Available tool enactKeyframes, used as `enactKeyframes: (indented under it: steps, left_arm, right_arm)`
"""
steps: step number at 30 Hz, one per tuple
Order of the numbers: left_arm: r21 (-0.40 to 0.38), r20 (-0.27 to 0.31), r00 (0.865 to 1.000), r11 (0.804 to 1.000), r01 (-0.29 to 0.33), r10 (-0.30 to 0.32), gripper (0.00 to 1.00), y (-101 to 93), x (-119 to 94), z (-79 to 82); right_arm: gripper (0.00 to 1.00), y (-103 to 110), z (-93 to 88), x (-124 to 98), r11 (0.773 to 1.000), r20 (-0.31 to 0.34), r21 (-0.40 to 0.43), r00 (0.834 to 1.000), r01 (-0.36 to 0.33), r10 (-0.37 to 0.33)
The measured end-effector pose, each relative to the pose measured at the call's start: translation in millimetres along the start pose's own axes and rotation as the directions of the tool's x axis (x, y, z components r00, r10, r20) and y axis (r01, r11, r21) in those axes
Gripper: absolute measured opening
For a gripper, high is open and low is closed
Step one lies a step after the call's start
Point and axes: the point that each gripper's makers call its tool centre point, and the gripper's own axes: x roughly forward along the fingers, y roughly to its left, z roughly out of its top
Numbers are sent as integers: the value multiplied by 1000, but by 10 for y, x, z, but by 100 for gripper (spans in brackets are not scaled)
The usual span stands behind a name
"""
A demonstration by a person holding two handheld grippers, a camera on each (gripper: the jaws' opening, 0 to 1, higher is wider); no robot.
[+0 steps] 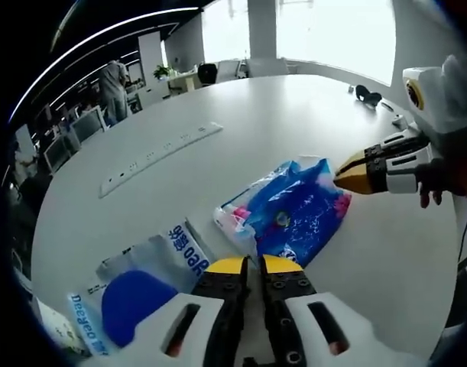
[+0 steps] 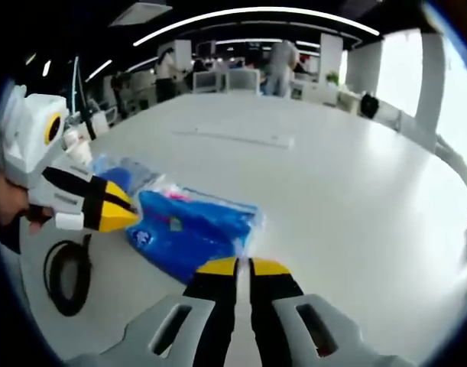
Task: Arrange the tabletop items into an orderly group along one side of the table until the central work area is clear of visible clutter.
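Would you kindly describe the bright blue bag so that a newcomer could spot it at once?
On the big white table, look just ahead of the left claw. The blue bag lies there, crinkled, with pink patches, unlike the flat greyish pouch with a plain blue oval beside it.

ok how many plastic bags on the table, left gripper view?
2. A blue printed bag lies mid-table, just ahead of the left gripper and beside the right gripper. A grey bag with a blue patch sits near the table edge. Others may be hidden.
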Motion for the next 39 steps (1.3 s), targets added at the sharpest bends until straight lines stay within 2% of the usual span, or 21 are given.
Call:
enactKeyframes:
  steps: [3, 7, 10, 12, 14, 17, 24, 33, 39]
  left_arm:
    - [2, 1, 1000, 1000, -5, 5, 11, 2, -27, 8]
    - [12, 27, 1000, 1000, -10, 9, 16, -3, -74, 74]
    - [25, 40, 999, 999, -26, 25, 26, 9, -105, 103]
    - [37, 50, 998, 998, -40, 38, 32, 27, -129, 118]
    - [58, 56, 997, 997, -57, 54, 39, 49, -156, 129]
    - [74, 69, 996, 995, -68, 63, 46, 71, -193, 152]
    - [88, 96, 994, 994, -65, 57, 53, 78, -296, 193]
    - [132, 108, 993, 989, -63, 49, 66, 87, -403, 212]
    - [124, 127, 991, 991, -48, 32, 68, 91, -509, 241]
  right_arm:
    - [7, -30, 12, -42, 999, 16, -22, 1000, 25, -25]
    - [11, -65, 33, -93, 999, 53, -12, 998, 45, -44]
    - [23, -89, 46, -132, 998, 81, 5, 995, 62, -63]
    - [37, -142, 78, -174, 995, 112, -2, 988, 104, -103]
    - [45, -143, 100, -206, 994, 133, 15, 986, 104, -105]
    - [47, -137, 90, -232, 995, 127, 16, 987, 101, -103]
    - [51, -77, 110, -303, 996, 144, 23, 986, 81, -83]
    - [58, 39, 159, -369, 998, 160, -15, 986, 60, -57]
    - [67, 115, 215, -436, 999, 175, 4, 984, 35, -36]
